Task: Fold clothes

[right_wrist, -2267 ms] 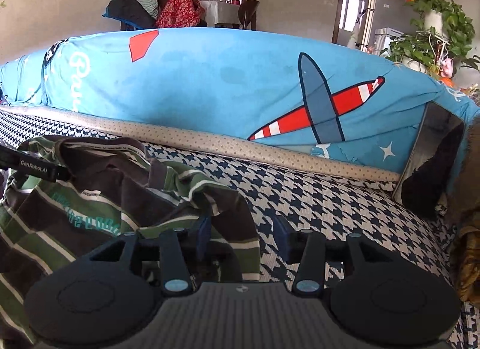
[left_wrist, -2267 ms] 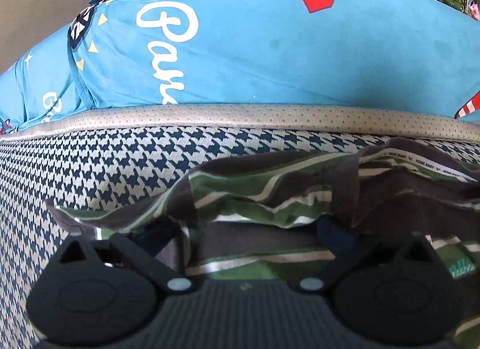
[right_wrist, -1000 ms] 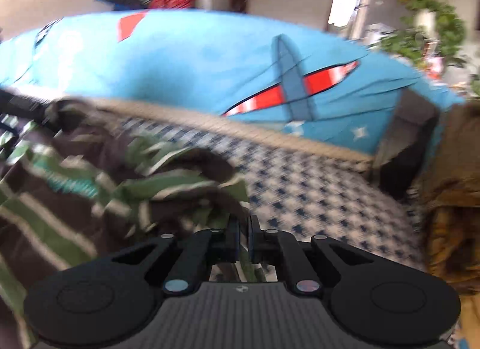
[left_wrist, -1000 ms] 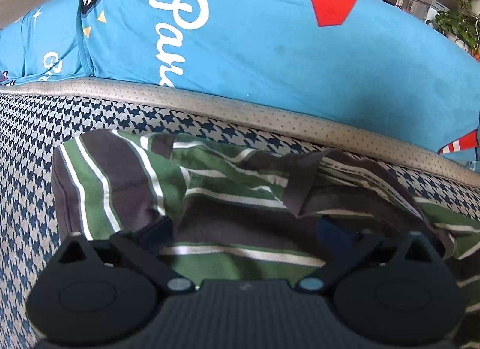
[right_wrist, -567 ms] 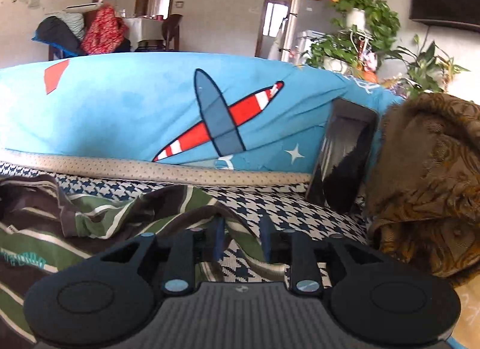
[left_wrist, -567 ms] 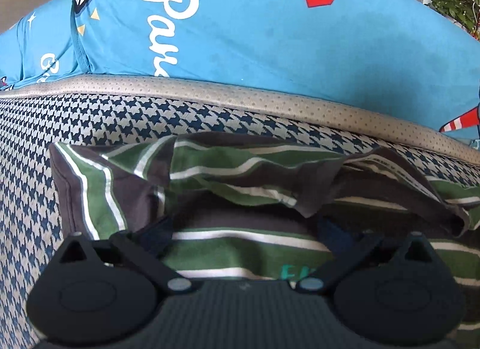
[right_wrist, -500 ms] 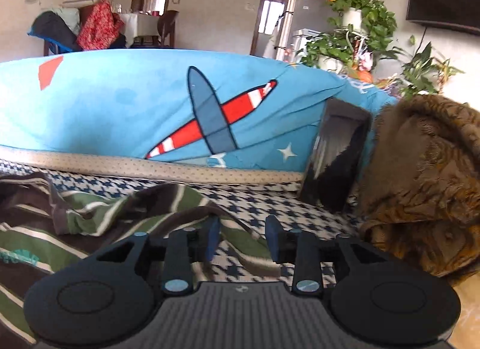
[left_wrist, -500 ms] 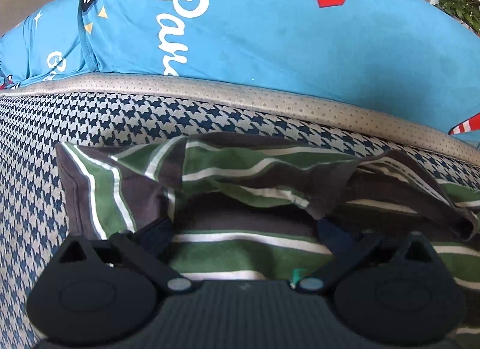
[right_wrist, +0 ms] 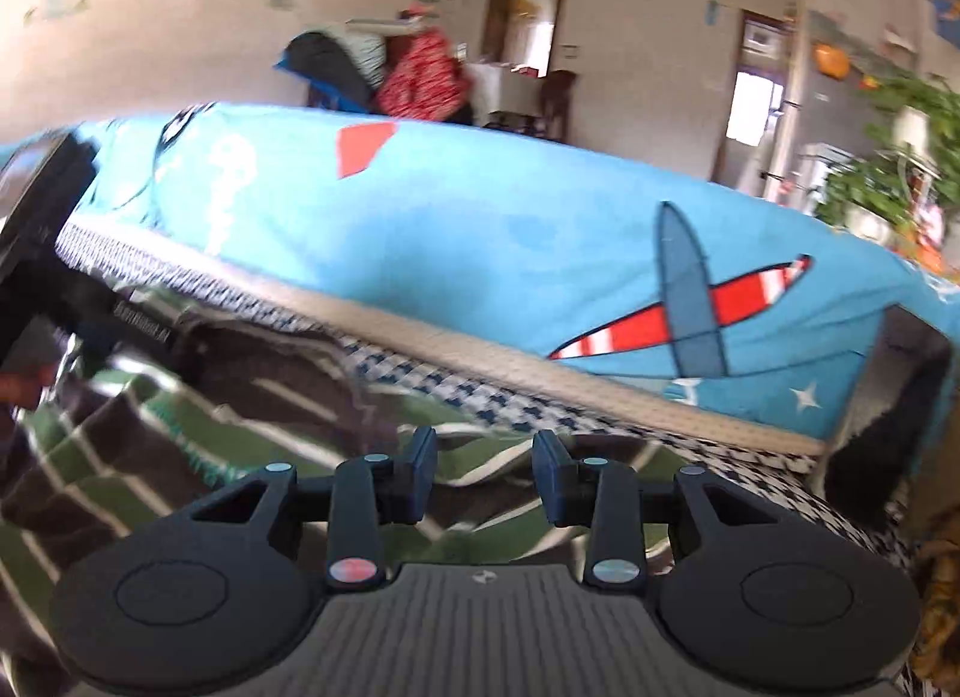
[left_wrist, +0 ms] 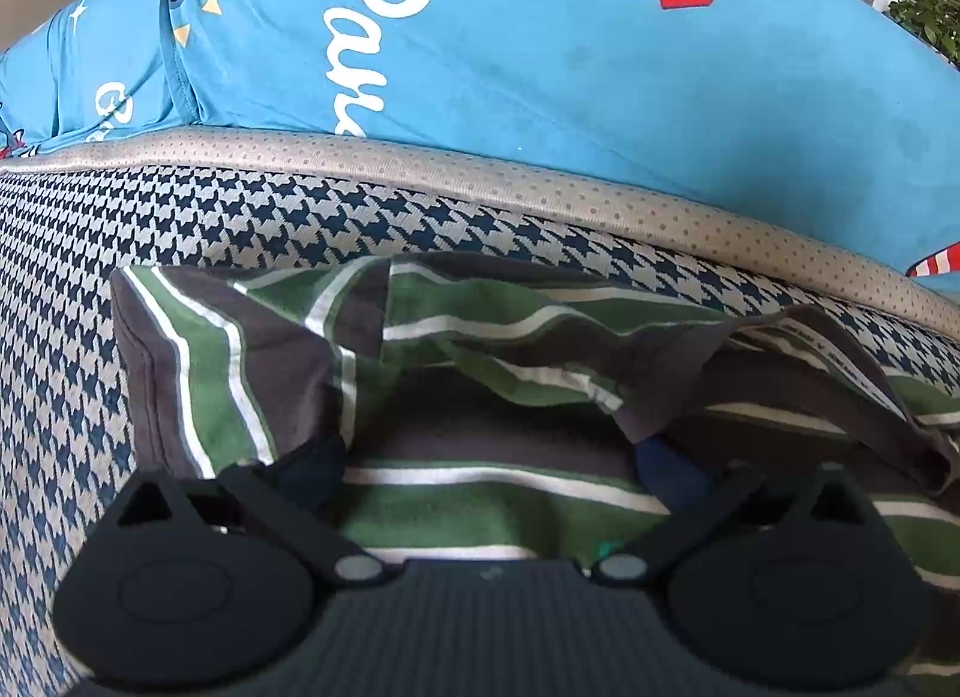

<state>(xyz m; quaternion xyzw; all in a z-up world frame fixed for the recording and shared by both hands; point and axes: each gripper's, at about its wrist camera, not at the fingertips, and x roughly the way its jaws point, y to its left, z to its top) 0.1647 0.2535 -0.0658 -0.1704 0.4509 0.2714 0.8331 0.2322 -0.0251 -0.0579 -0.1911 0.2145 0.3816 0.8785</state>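
Note:
A shirt (left_wrist: pixel 240 373) striped in green, dark brown and white lies rumpled on the houndstooth sofa seat (left_wrist: pixel 180 217), with a fold of cloth bunched across its middle. My left gripper (left_wrist: pixel 492 457) hovers low over it, jaws spread wide and open, striped cloth lying beneath them. In the right wrist view the same shirt (right_wrist: pixel 150 457) fills the lower left. My right gripper (right_wrist: pixel 486 475) is open above the shirt's right edge, with no cloth pinched between its fingers. Part of the left gripper's black body (right_wrist: pixel 36 229) shows at that view's left edge.
A blue backrest cover (right_wrist: pixel 480 229) with a plane print rises behind the seat (right_wrist: pixel 480 391). A dark panel (right_wrist: pixel 870 457) and a brown blanket (right_wrist: pixel 936 577) lie at the sofa's right end. Potted plants (right_wrist: pixel 888 187) stand beyond.
My right gripper was shut on the shirt's edge a second ago; it has let go, opened, and swung to face left. The left gripper has hardly moved.

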